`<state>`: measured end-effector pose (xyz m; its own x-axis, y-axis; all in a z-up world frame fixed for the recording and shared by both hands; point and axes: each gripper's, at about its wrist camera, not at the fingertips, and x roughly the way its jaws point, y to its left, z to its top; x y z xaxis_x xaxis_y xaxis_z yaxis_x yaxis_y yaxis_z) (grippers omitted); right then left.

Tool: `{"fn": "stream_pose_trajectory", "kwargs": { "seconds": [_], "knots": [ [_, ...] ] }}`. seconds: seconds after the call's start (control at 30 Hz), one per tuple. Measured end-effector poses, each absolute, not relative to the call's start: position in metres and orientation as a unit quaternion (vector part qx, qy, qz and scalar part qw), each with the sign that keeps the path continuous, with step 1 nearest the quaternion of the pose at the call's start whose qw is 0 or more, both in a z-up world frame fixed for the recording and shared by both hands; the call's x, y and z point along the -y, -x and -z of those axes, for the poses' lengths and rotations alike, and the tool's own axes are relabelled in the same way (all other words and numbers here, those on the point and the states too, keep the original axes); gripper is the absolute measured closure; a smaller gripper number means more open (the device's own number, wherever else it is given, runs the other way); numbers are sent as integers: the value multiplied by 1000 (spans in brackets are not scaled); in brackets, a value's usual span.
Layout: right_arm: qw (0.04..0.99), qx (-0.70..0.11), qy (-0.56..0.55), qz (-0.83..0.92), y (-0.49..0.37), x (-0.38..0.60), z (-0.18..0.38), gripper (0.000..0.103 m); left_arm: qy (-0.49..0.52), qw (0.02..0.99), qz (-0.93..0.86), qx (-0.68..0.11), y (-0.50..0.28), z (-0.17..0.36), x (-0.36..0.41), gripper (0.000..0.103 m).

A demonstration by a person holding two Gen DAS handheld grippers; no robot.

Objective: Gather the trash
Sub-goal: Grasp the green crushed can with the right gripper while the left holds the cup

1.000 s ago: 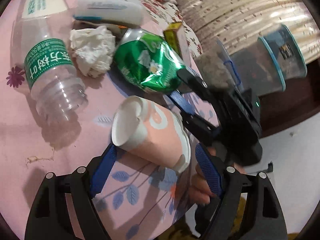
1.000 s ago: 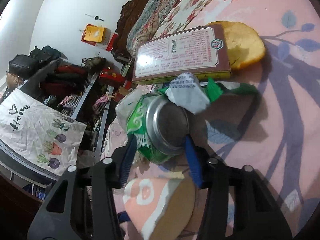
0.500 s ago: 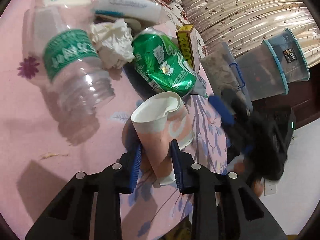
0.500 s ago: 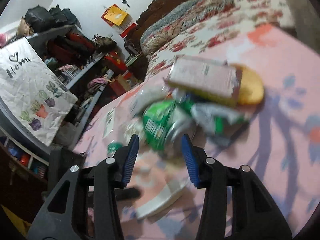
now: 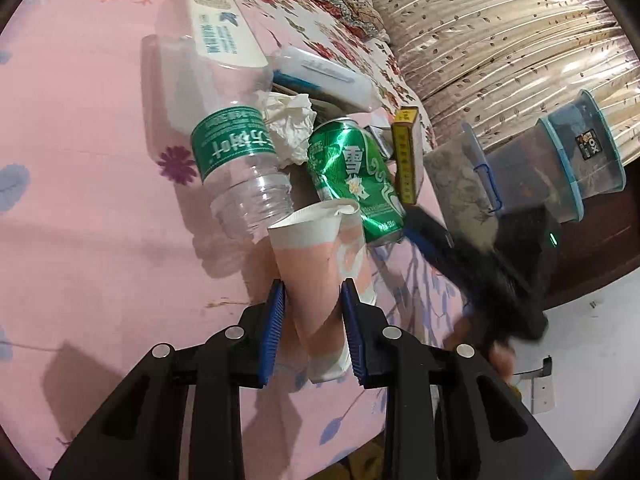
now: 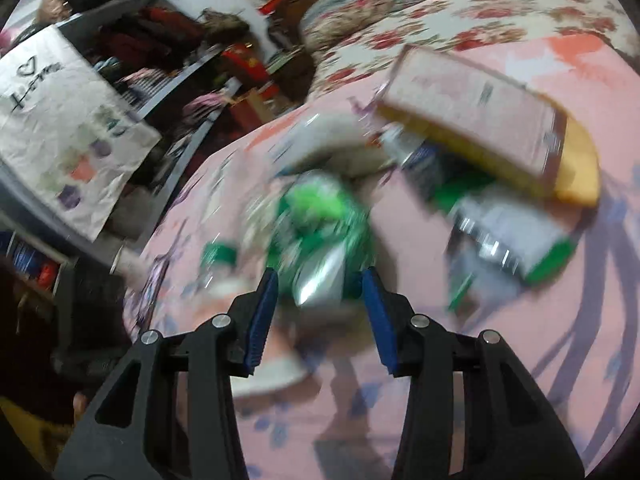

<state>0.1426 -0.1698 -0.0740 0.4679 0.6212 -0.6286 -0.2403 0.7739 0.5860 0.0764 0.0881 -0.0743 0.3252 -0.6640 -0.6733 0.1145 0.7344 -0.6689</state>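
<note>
L claw (image 5: 313,296) pinching paper cup (image 5: 320,264), R claw (image 6: 320,292) prob. gripping can (image 6: 324,232), bed edge (image 5: 400,380) near

Bottle (image 5: 236,168) and can (image 5: 354,178) crowd the cup (image 5: 320,264).

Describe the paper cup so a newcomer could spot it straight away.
On the pink floral bedsheet, find the trash pile around the green can. The paper cup sits nearest the camera, squeezed in the left gripper: the only pink-and-white cone, its rim crumpled.
</note>
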Motion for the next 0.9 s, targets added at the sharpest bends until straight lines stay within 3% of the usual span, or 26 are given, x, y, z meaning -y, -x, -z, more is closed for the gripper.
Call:
{"fn": "stream_pose_trajectory", "kwargs": {
  "seconds": [0.27, 0.47, 0.57, 0.63, 0.7, 0.9],
  "knots": [
    [830, -442, -237, -246, -172, 192, 77, 54, 266, 771, 242, -525, -73, 76, -95, 76],
    [782, -494, -239, -294, -219, 175, 107, 42, 263, 772, 238, -528, -71, 78, -96, 76],
    [762, -493, -272, -320, -222, 174, 117, 43, 261, 773, 236, -528, -71, 77, -95, 76],
    [744, -496, -291, -341, -217, 169, 121, 59, 258, 774, 235, -528, -72, 75, -93, 76],
    [748, -488, -294, -339, -209, 168, 121, 61, 254, 775, 231, -530, -72, 75, -92, 76],
    [756, -445, -338, -339, -185, 181, 103, 83, 252, 778, 235, -525, -72, 71, -89, 76]
  ]
}}
